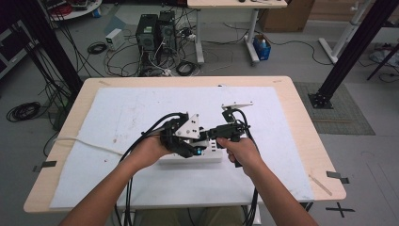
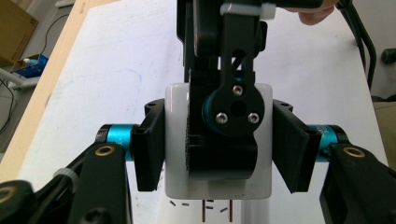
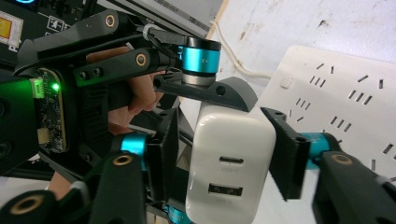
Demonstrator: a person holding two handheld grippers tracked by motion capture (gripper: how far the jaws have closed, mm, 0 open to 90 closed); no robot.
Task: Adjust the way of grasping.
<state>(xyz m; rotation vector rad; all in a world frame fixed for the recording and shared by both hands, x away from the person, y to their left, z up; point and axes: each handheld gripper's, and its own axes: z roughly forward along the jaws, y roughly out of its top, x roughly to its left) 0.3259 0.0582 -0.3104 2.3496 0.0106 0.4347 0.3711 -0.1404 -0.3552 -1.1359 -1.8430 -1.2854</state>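
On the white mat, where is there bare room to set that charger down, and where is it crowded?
The mat is bare from its left edge across to the hands, and again on the right toward the table edge. It is crowded at the middle, where both grippers close around the white charger over the power strip.

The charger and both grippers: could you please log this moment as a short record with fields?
item: white charger with two ports facing the right gripper view
left gripper: fingers shut on charger
right gripper: fingers at the charger's sides; contact unclear
power strip: white, flat on the table, beside the charger
surface: white mat on a wooden table
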